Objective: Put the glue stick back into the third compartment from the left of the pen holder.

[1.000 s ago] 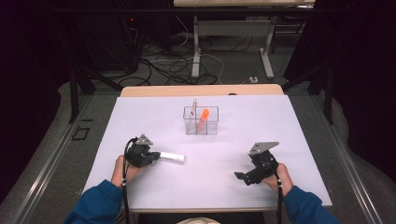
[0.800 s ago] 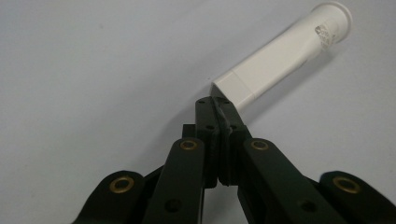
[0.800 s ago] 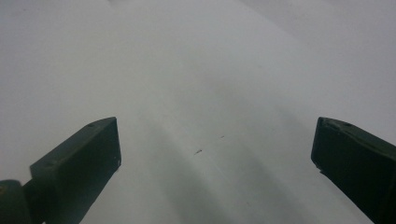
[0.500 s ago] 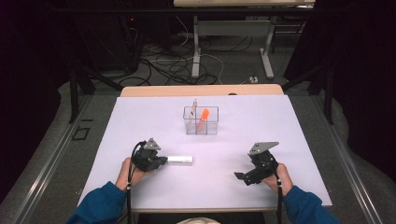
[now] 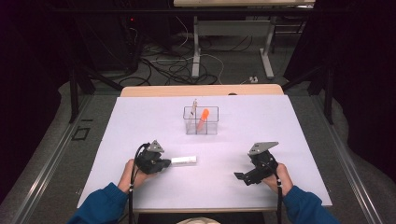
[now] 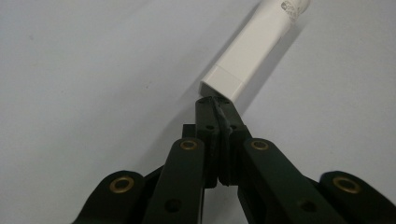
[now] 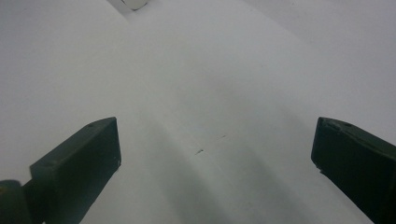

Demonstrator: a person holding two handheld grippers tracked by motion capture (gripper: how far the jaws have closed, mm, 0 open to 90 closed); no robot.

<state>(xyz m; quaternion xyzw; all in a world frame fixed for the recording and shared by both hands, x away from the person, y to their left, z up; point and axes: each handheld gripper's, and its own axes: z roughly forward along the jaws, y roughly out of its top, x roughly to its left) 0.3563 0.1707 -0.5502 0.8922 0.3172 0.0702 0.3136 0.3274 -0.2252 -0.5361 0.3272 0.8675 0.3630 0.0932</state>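
The white tube (image 5: pixel 183 160) lies flat on the white table (image 5: pixel 280 121), well in front of the clear organiser (image 5: pixel 201 121) that holds an orange marker (image 5: pixel 202 118). The left gripper (image 6: pixel 215 103) has its jaws pressed together, tips just at the tube's squared end, gripping nothing. The right gripper (image 5: pixel 246 176) rests off to the organiser's near right, jaws spread wide. To pick the tube up cleanly, I'd say open first, then straddle it mid-body rather than nudging its end.
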